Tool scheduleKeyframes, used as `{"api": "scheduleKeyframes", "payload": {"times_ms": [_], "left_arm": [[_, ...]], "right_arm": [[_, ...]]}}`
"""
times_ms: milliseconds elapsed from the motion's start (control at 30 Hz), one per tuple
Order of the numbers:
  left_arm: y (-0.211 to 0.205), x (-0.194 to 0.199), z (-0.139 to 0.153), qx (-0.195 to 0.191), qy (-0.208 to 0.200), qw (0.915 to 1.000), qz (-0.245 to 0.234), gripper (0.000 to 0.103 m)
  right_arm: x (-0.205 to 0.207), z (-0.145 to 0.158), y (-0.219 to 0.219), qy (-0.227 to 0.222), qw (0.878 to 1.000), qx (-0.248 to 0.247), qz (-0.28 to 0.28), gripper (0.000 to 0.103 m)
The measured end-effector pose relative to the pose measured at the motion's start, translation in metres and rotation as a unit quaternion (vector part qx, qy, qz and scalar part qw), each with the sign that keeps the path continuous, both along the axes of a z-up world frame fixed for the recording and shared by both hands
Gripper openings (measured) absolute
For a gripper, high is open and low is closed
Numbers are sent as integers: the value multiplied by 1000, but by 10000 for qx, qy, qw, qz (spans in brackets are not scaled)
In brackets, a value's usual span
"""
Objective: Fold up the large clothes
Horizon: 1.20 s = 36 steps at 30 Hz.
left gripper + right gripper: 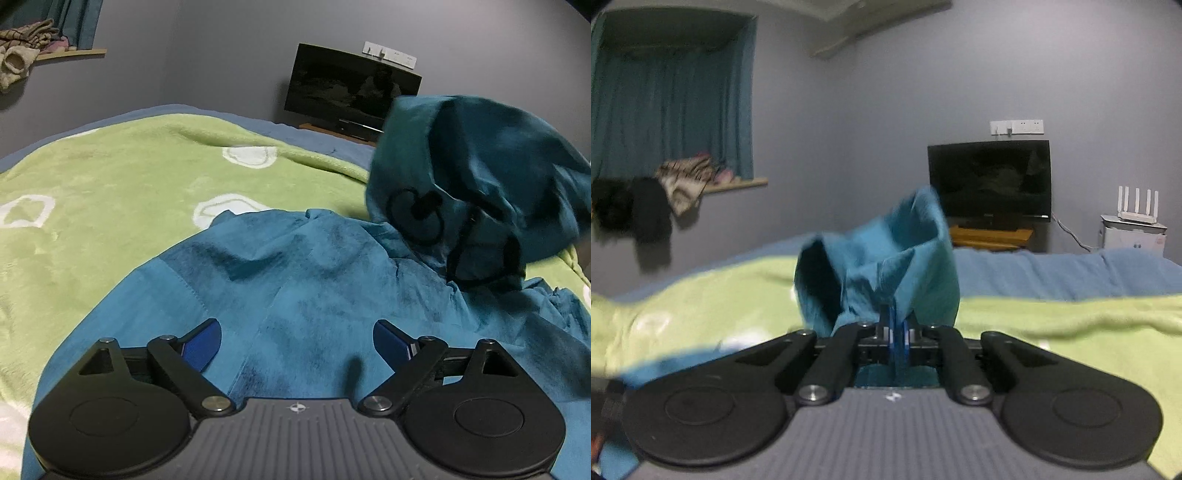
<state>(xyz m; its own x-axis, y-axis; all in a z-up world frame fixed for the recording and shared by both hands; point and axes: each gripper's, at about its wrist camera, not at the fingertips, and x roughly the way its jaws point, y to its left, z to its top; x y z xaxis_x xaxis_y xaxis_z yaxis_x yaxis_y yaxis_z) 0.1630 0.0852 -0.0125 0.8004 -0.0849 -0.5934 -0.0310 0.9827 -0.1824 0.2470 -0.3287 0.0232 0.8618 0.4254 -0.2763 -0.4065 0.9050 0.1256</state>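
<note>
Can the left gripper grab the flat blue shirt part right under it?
Probably yes. The left hand-held gripper is open just above the teal shirt, with nothing between them; the lifted part sits off to the right.

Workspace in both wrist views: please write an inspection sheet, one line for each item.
Surface: green blanket over a blue sheet.
Job's things: teal shirt spread flat, one part lifted.
Clutter: clothes pile on the window ledge.
Grippers: left gripper open above the shirt; right gripper shut on shirt fabric.
Cables: one cord beside the TV.
Surroundings: curtain, router, wall sockets.
</note>
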Motion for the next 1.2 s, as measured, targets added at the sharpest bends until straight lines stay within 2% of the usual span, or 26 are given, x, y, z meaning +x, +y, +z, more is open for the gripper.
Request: {"api": "scheduleKeyframes", "payload": {"times_ms": [200, 300, 333, 467, 533, 567, 600, 667, 700, 767, 900, 1033, 1100, 1200], "left_arm": [[8, -17, 9, -72, -27, 9997, 249, 91], [16, -28, 17, -224, -128, 9988, 420, 91], [18, -32, 20, -257, -148, 9984, 481, 91], [28, -43, 32, -418, -293, 9961, 714, 92], [33, -47, 36, -571, -400, 9944, 797, 94], [36, -49, 38, -638, -444, 9936, 825, 94], [37, -50, 40, -675, -481, 9931, 834, 95], [36, -50, 43, -770, -525, 9924, 809, 94], [34, -49, 47, -826, -596, 9919, 764, 94], [24, -44, 60, -831, -764, 9921, 556, 95], [-14, -26, 91, -679, -1131, 9912, -133, 95], [-47, -9, 103, -699, -1277, 9869, -699, 95], [-63, 0, 98, -555, -1088, 9869, -1052, 95], [-87, 11, 75, -61, -320, 9860, -1635, 88]], "right_arm": [[-76, -41, -3, 618, 9966, -523, 140, 3], [-95, -51, -1, 820, 9932, -832, 18, 3], [-95, -52, -3, 905, 9927, -798, -92, 3], [-96, -55, -25, 1510, 9851, -405, -713, 4], [-105, -49, -37, 1508, 9842, -113, -925, 5], [-111, -45, -41, 1440, 9841, 17, -1041, 9], [-118, -38, -47, 1326, 9843, 175, -1150, 21], [-134, -26, -58, 1021, 9839, 607, -1335, 35], [-133, -19, -59, 937, 9831, 830, -1338, 37], [-131, -9, -53, 856, 9840, 1048, -1163, 37], [-114, 1, -17, 748, 9919, 651, -794, 37], [-94, 1, 17, 814, 9949, 429, -424, 37], [-83, -8, 30, 1101, 9934, 214, -256, 37], [-72, -28, 39, 1580, 9872, -17, -191, 37]]}}
